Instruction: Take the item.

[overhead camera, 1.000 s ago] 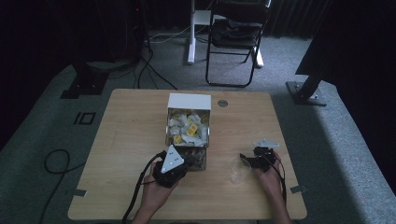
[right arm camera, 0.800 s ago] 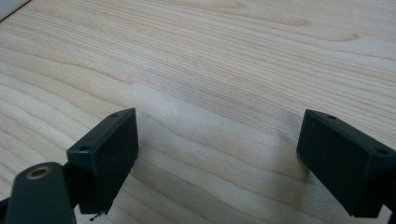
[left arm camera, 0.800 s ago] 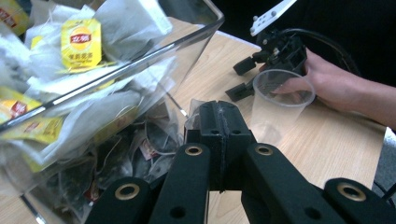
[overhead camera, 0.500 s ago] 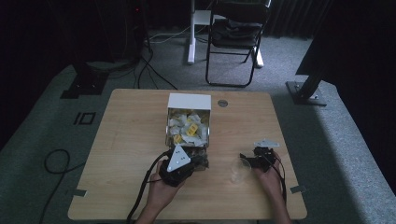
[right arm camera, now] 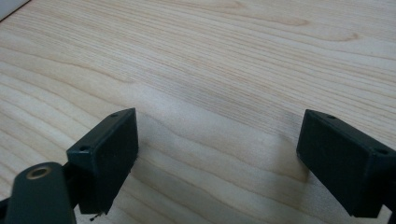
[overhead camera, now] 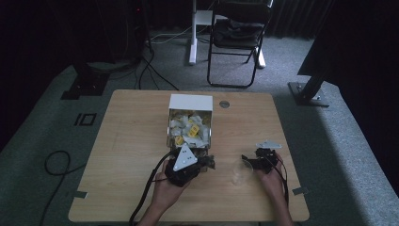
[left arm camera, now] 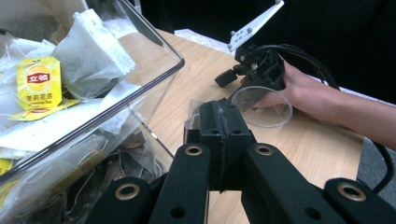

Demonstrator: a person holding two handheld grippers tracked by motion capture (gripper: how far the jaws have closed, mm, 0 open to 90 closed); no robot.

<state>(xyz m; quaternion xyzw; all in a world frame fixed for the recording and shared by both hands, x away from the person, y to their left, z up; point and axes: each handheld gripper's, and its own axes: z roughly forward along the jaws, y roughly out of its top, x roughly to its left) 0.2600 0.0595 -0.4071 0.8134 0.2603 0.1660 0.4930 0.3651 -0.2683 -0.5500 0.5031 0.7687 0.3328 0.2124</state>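
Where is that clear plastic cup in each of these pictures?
High view: the clear cup stands lower right of centre.
Left gripper view: the cup is right of centre, beyond the closed jaws.
Right gripper view: cannot tell; perhaps the faint haze between the jaws.
Shared landmark: the wooden table.

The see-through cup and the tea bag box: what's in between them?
The left gripper, jaws shut, sits between the box and the clear cup, as the high view shows.

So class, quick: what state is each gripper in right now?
Left gripper: closed; whether it holds anything cannot be told.
Right gripper: open, holding nothing, over the table.
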